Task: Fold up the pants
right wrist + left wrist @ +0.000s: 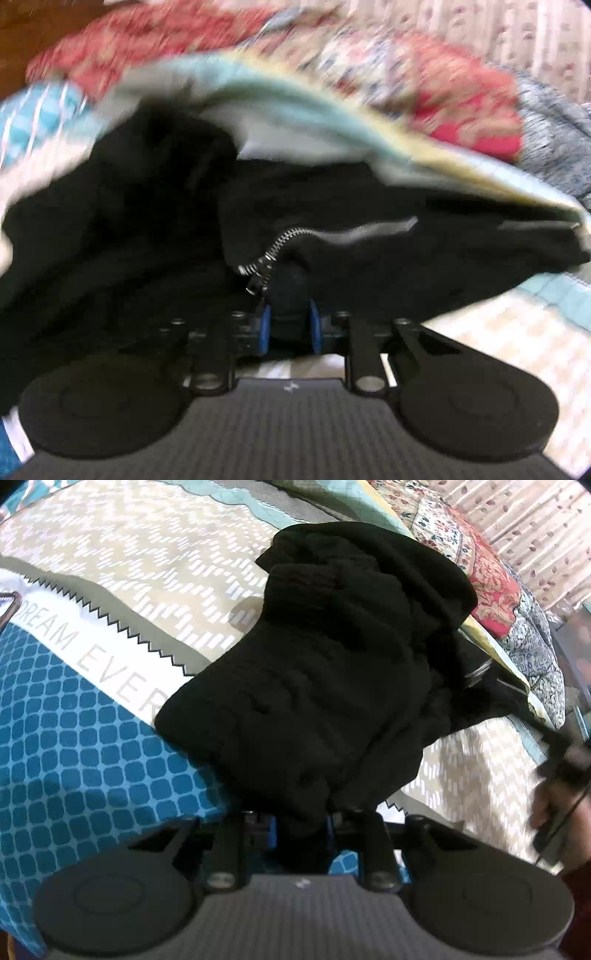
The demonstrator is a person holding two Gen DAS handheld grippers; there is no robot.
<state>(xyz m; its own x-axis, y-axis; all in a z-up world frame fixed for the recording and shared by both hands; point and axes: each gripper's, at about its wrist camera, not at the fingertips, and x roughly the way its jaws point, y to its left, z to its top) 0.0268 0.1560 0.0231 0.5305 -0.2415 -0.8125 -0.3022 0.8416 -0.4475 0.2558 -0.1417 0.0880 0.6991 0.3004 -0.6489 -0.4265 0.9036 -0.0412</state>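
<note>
both grippers, left [299,821] and right [288,325], pinch the black pants' [314,672] near edge; bedspread [92,738] lies open leftward.

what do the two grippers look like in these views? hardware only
Left gripper and right gripper match: black linkage bars with silver pivot bolts, blue finger pads, two round black discs beside a grey ribbed body with a small white mark. In the left view, a thin black cable runs along the right gripper's handle.
</note>
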